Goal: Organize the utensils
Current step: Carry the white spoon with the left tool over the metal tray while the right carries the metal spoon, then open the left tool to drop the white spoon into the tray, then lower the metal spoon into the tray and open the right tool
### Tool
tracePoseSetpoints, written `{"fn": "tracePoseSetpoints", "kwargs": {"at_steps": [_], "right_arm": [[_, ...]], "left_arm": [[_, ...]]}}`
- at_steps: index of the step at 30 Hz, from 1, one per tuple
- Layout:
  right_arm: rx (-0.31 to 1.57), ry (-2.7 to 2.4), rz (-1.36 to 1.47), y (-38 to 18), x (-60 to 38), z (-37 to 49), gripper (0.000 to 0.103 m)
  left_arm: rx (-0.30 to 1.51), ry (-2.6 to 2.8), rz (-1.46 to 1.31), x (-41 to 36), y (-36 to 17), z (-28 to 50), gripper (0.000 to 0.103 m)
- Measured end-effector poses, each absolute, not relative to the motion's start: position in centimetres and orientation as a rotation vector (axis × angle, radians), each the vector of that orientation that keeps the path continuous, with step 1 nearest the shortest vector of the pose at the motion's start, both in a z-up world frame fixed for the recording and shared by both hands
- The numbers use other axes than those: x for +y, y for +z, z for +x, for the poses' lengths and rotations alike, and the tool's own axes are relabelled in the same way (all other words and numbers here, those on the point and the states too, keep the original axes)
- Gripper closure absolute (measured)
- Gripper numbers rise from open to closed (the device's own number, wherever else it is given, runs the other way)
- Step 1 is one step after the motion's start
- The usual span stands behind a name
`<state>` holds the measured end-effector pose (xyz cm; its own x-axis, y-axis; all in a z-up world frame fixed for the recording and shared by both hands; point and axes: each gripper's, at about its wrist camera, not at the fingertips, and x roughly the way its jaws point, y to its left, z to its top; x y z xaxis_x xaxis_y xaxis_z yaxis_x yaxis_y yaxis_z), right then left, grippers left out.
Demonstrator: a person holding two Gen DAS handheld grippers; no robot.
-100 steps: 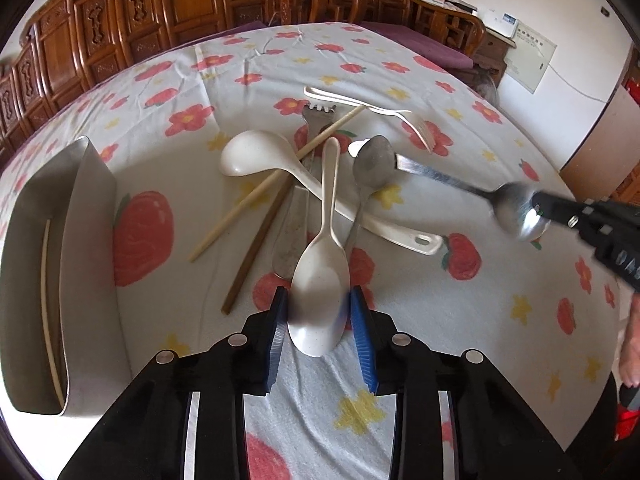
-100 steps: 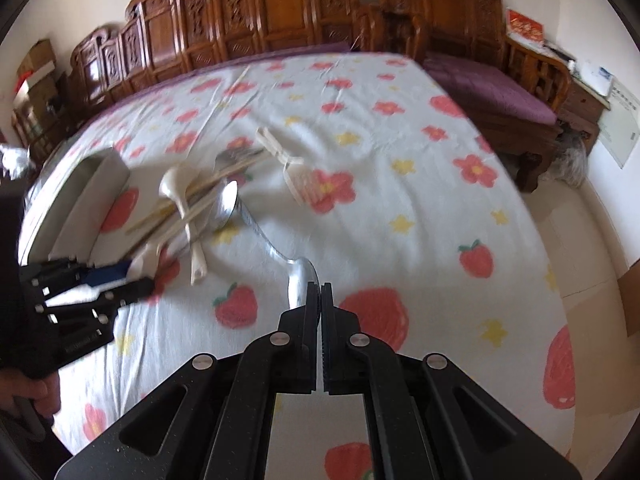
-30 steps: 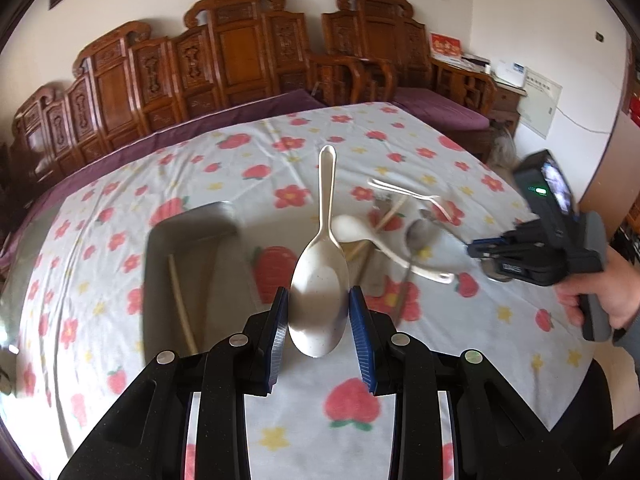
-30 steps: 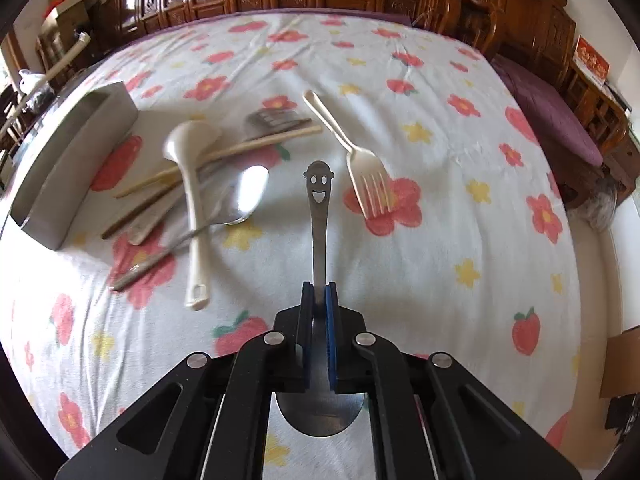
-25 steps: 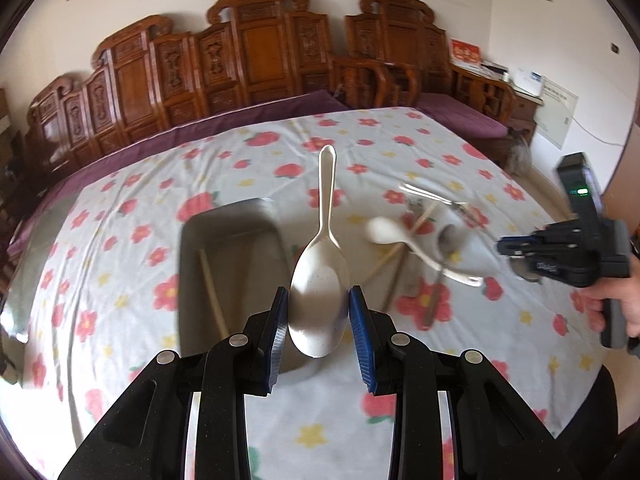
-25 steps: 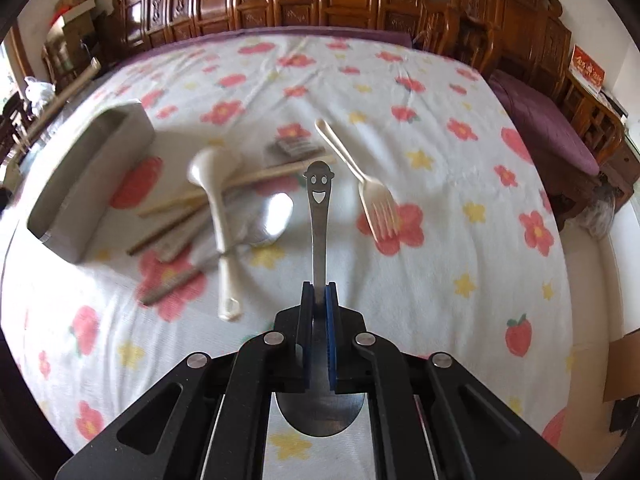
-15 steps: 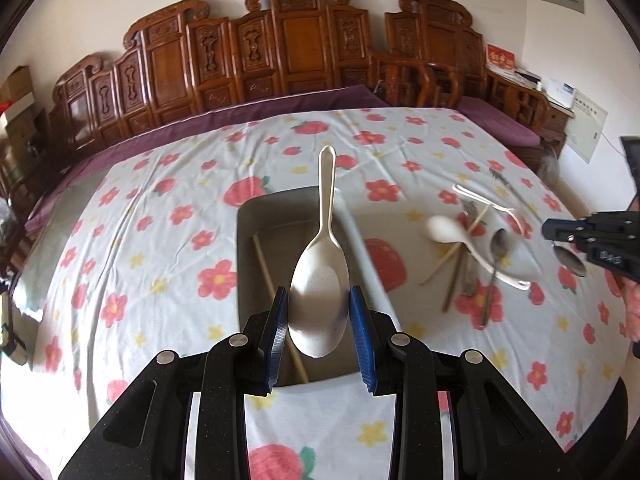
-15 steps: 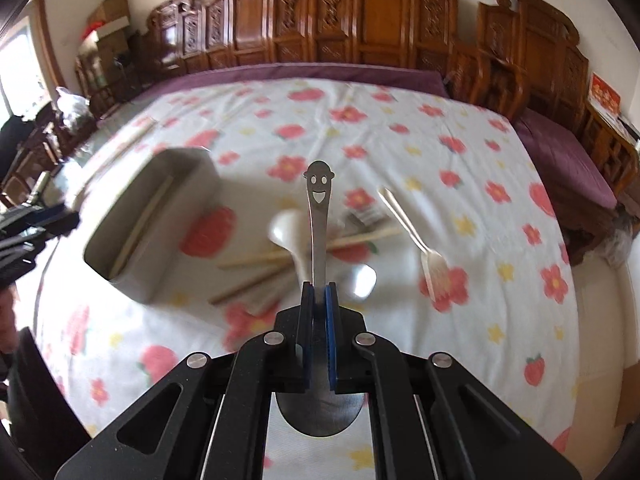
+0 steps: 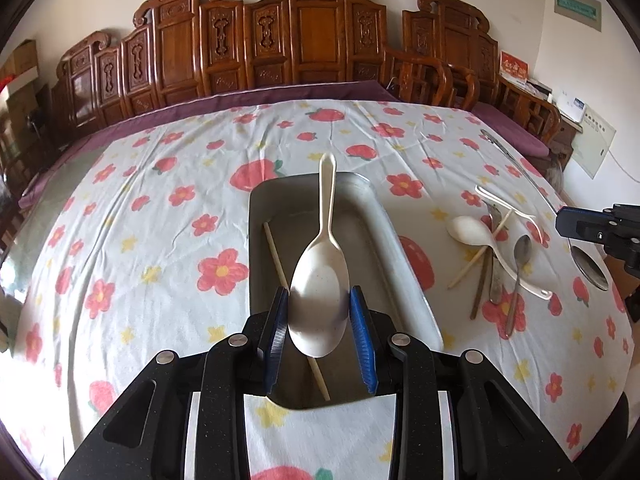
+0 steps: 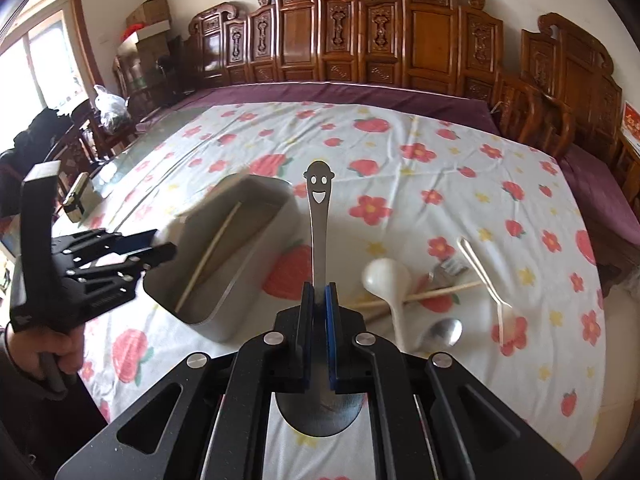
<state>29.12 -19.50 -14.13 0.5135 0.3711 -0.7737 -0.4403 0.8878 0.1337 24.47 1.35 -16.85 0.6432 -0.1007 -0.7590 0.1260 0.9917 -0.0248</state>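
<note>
Left hand-held gripper point(image 9: 319, 320): blue pads pressed against both sides of a white rice spoon point(image 9: 320, 276), gripped by its bowl, with the handle pointing away. The spoon is held above a metal tray point(image 9: 400, 264) directly beyond the gripper; it shows a smooth, faintly speckled bowl and a slim handle. One chopstick point(image 9: 280, 264) lies lengthwise in the tray, partly hidden behind the spoon.

Right hand-held gripper point(image 10: 319, 312): jaws nearly together, clamped on the neck of a steel spoon point(image 10: 319, 216). Its bowl sits behind the pads; the handle rises upright and ends in a cut-out smiling face.

To the right of the tray, on the flowered cloth of the tabletop point(image 9: 160, 200), a loose pile: a white ladle point(image 9: 476, 236), a small metal spoon point(image 9: 520, 256), chopsticks point(image 9: 476, 256) and a pale plastic fork point(image 9: 508, 210), crossing one another. The pile is well apart from the tray.

Far side: a row of carved wooden chairs point(image 9: 312, 40) against the wall.
</note>
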Motion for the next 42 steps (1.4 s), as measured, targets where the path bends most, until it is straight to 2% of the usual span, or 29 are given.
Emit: {"fn": "tracePoseSetpoints", "kwargs": {"at_steps": [2,5,22,34,42], "right_arm": [[0.911,0.500,-0.080,-14.2,-18.8,29.4,0.096],[0.920,0.520,-0.071,-14.6,-17.4,30.1,0.096],[0.950,0.586,-0.015,-16.9,-7.5,32.2,0.096],[1.005,0.570,0.051,-19.4,-5.8,33.2,0.096],[0.997,0.588,0.050,-19.0,-6.4,32.8,0.093]], "left_arm": [[0.867,-0.137,0.025,1.6,-17.2,24.8,0.072],[0.857,-0.160,0.006,2.0,-17.2,24.9,0.062],[0.771,-0.105,0.037,6.7,-13.2,24.1,0.060],[0.749,-0.092,0.008,8.4,-12.2,24.2,0.060],[0.750,-0.102,0.004,8.3,-12.1,24.2,0.059]]}}
